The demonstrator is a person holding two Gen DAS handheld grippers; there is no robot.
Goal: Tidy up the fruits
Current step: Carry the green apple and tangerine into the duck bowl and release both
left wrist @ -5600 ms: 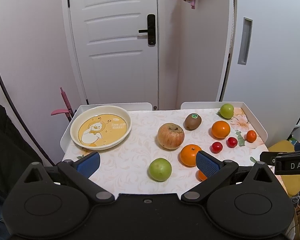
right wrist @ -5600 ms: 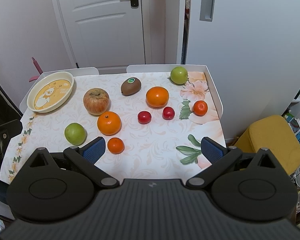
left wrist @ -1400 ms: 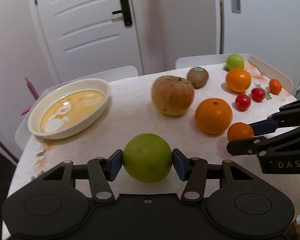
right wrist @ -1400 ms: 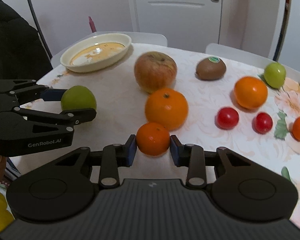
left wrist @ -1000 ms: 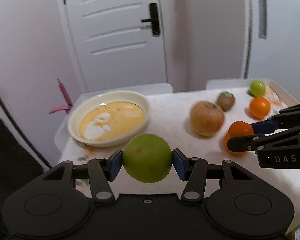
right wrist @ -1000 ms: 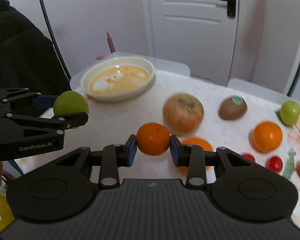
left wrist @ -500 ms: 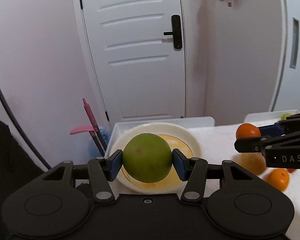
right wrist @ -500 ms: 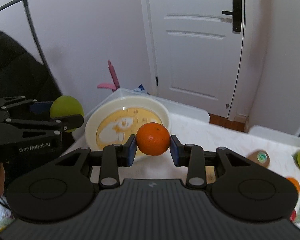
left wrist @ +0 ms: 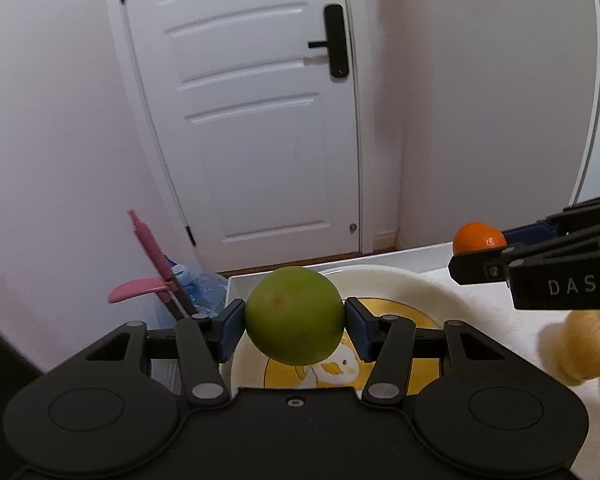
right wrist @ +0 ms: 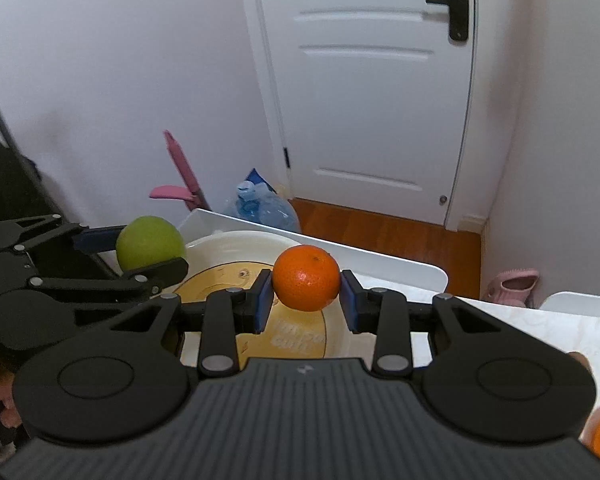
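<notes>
Fruit rides in both of my claws above the round cream-rimmed plate (left wrist: pixel 416 292) with the yellow cartoon-duck centre, which sits at the corner of the white table (right wrist: pixel 580 332). My left gripper (left wrist: pixel 295 316), level and pointed toward the white panelled door (left wrist: pixel 260 120), pinches a round green apple-like fruit (left wrist: pixel 295 316) between its blue pads (left wrist: pixel 230 330); seen from my right-hand camera that fruit (right wrist: pixel 150 242) hangs over the plate's (right wrist: pixel 220 246) left rim. My right gripper (right wrist: pixel 306 278) squeezes a small orange mandarin (right wrist: pixel 306 278) between its own blue pads (right wrist: pixel 263 306), held over the plate's yellow centre; from the left camera the mandarin (left wrist: pixel 478 238) and the right gripper (left wrist: pixel 480 246) enter from the right edge, the letters "DAS" printed white on the black body. Writing on the plate's yellow floor is partly visible but too blurred to read. About half a second earlier both fruits were already clamped and raised; since then both claws have swung further over the plate, so more floor, a pink dustpan handle (left wrist: pixel 148 248) and a clear plastic water jug (right wrist: pixel 262 206) now fill the background. A blurred pale apple (left wrist: pixel 576 350) lies on the table at the left camera's right edge.
</notes>
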